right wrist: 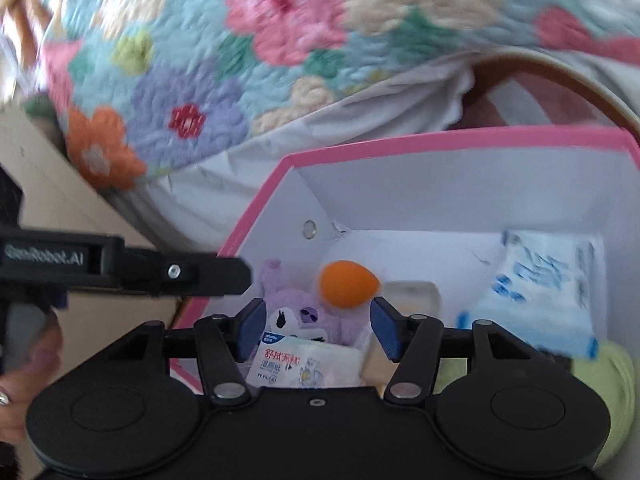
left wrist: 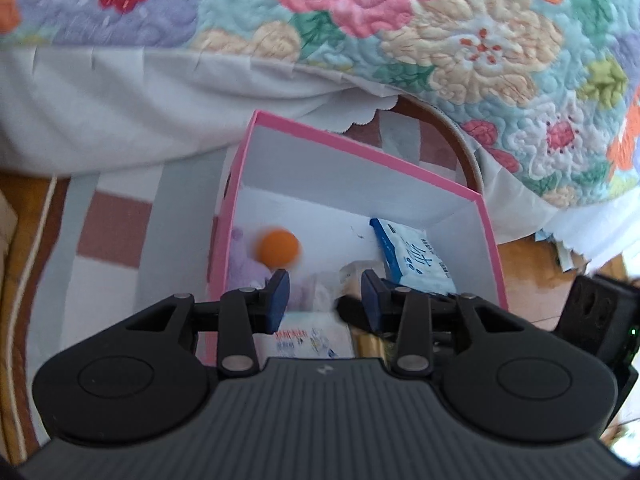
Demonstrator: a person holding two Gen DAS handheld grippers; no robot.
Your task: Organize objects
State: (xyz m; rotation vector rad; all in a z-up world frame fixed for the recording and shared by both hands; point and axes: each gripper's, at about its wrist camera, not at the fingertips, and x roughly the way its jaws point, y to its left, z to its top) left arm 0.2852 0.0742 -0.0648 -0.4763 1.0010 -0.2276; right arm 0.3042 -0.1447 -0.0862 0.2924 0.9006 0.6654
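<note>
A pink-rimmed white box (left wrist: pixel 400 192) (right wrist: pixel 460 184) stands open on the floor beside a bed. Inside lie a blurred orange egg-shaped sponge (left wrist: pixel 278 246) (right wrist: pixel 348 284), a purple plush toy (right wrist: pixel 304 314) (left wrist: pixel 250 272), a blue-and-white tissue pack (left wrist: pixel 412 258) (right wrist: pixel 540 292), a small wet-wipes pack (right wrist: pixel 304 364) (left wrist: pixel 308 340) and a clear small container (right wrist: pixel 412 296). My left gripper (left wrist: pixel 326 296) is open and empty just above the box's near side. My right gripper (right wrist: pixel 318 328) is open and empty over the plush and wipes. The left gripper also shows at the right wrist view's left edge (right wrist: pixel 120 268).
A floral quilt (left wrist: pixel 440 32) (right wrist: pixel 240 60) and white sheet (left wrist: pixel 120 96) hang over the bed behind the box. A checked mat (left wrist: pixel 112 232) lies on the wooden floor (left wrist: pixel 532 264). A cardboard box (right wrist: pixel 52 184) stands to the left. Something light green (right wrist: pixel 612 376) lies at right.
</note>
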